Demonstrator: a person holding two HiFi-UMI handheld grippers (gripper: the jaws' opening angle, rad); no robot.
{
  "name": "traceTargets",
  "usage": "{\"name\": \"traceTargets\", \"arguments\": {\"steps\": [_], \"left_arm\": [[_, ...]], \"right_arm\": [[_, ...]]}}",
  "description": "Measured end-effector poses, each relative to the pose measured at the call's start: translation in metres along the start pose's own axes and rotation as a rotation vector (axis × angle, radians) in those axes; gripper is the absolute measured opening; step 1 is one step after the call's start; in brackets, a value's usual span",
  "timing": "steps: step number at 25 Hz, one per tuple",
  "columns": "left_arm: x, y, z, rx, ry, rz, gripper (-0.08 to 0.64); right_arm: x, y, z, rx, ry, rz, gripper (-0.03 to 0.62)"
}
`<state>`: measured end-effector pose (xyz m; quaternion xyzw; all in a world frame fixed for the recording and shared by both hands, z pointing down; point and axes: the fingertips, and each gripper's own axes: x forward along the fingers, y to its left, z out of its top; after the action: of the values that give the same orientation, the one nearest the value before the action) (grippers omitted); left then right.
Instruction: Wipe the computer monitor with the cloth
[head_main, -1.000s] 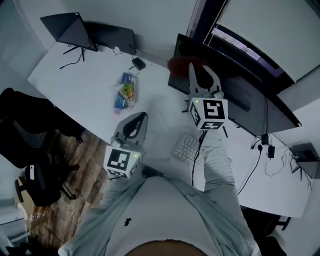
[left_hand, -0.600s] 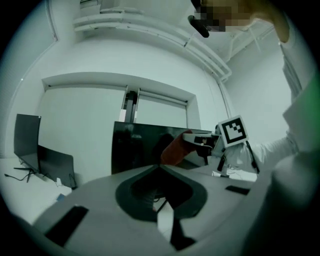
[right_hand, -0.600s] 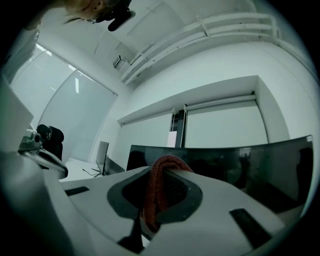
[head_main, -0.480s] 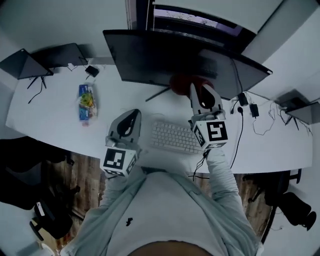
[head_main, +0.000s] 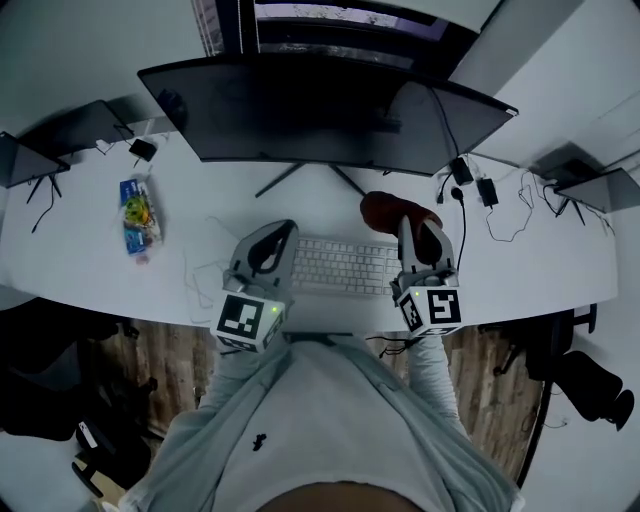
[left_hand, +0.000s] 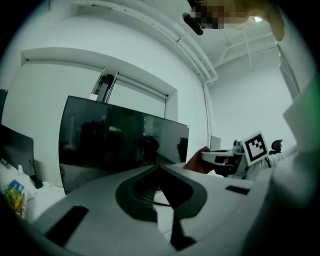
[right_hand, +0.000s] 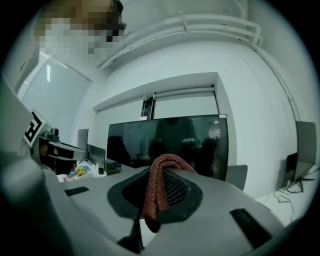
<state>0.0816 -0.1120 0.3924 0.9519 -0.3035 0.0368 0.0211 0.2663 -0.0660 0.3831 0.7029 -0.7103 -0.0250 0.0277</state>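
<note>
The wide dark monitor (head_main: 330, 115) stands on its stand at the back of the white desk (head_main: 80, 260). My right gripper (head_main: 408, 222) hovers over the right end of the keyboard (head_main: 340, 266), shut on a red-brown cloth (head_main: 383, 211) that is clear of the screen. In the right gripper view the cloth (right_hand: 155, 195) drapes over the shut jaws, with the monitor (right_hand: 170, 142) straight ahead. My left gripper (head_main: 280, 235) sits by the keyboard's left end, shut with nothing in it. The left gripper view faces the monitor (left_hand: 120, 137) and catches the cloth (left_hand: 196, 161).
A colourful snack packet (head_main: 135, 215) lies on the desk at left. Dark tilted screens stand at the far left (head_main: 60, 135) and far right (head_main: 600, 185). Cables and adapters (head_main: 475, 185) trail behind the monitor's right end. An office chair (head_main: 585, 385) stands at lower right.
The view has swung to face the monitor squarely. My right gripper with the cloth has come away from the screen's lower edge, down over the keyboard's right end. The left gripper stays low.
</note>
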Motion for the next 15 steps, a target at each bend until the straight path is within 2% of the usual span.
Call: {"name": "traceTargets", "arguments": {"steps": [5,10,15], "left_arm": [[0.013,0.002,-0.011,-0.002,0.028,-0.022,0.020],[0.020,0.012,-0.018,0.014,0.055,-0.023,0.020],[0.022,0.020,-0.020,0.023,0.068,-0.022,0.020]], "right_arm": [[-0.006,-0.003,-0.028,-0.004,0.060,-0.007,0.038],[-0.003,0.007,-0.047,-0.087,0.129,0.012,0.038],[-0.003,0.011,-0.050,-0.048,0.123,0.008,0.037]]}}
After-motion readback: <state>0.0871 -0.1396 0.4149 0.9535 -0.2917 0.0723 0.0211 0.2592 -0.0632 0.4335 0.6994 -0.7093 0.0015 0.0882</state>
